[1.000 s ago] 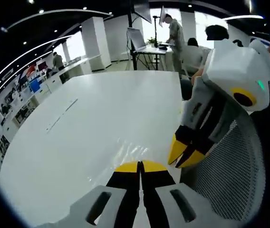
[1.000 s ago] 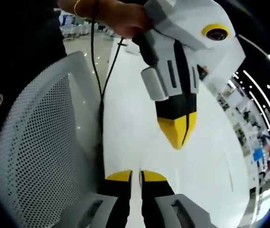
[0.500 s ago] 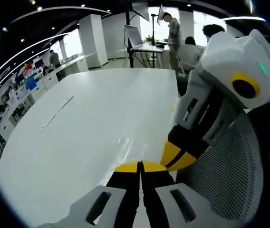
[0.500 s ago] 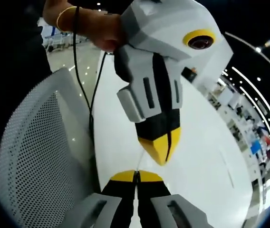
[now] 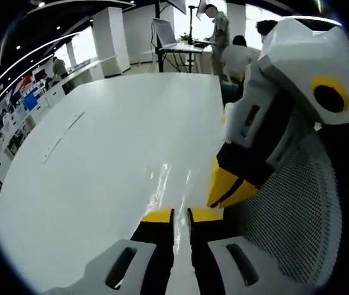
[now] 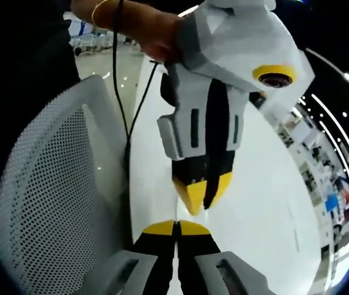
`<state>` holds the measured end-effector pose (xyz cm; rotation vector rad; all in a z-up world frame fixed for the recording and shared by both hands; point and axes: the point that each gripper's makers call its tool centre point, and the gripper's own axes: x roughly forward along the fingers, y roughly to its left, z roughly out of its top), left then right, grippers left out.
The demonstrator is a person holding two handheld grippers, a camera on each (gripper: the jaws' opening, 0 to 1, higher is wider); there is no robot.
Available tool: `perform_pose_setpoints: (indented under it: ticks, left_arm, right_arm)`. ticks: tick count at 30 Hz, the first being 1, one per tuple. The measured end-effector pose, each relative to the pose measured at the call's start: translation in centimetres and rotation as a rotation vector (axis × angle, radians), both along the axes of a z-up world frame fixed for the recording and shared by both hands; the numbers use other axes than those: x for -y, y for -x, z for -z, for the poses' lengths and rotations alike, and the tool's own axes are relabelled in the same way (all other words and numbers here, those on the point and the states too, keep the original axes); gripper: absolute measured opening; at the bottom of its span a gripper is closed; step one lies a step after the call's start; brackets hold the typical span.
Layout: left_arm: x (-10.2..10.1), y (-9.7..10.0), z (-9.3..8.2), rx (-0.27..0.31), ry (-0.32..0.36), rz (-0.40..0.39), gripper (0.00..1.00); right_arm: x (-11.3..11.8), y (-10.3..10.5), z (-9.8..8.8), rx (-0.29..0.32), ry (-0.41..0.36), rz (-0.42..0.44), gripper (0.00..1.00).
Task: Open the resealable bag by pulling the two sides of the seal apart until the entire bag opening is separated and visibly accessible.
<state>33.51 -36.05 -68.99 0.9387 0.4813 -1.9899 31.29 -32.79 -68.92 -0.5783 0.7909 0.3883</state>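
Observation:
The clear resealable bag (image 5: 169,181) lies on the white table (image 5: 101,135) as a glinting film just ahead of my left gripper (image 5: 180,215). That gripper's yellow-tipped jaws stand a little apart, with the film running into the gap. My right gripper (image 5: 225,189) comes in from the right, tips close beside the bag's near edge. In the right gripper view, my right gripper (image 6: 176,227) is shut, seemingly pinching the barely visible film. The left gripper (image 6: 202,192) hangs directly over it, tips slightly parted. A hand (image 6: 156,31) holds the left gripper.
A white mesh chair back (image 5: 291,215) stands against the table's near edge, also seen as the chair back (image 6: 51,196). A black cable (image 6: 128,123) hangs down from the hand. People stand at a desk (image 5: 190,52) beyond the table's far end. Shelves (image 5: 15,110) line the far left wall.
My right gripper closed from slightly open. My left gripper, shut before, now has its jaws a little apart. The two grippers have drawn closer together over the bag.

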Motion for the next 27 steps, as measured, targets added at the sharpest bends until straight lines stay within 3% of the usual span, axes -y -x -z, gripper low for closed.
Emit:
perform_pose_setpoints:
  ticks: [3,8,27]
  left_arm:
    - [-0.2,0.3,0.1,-0.011,-0.015,0.008,0.0]
    - [-0.1,0.4,0.0,-0.021,-0.019,-0.008,0.0]
    - [2.6,-2.1,-2.8,0.028,0.112,-0.054,0.0]
  right_arm:
    - [0.2,0.0,0.0,0.004,0.013,0.002,0.0]
    - [0.2,0.1,0.1,0.002,0.004,0.007,0.0]
    - [-1.0,0.3,0.4,-0.011,-0.048,-0.004,0.0]
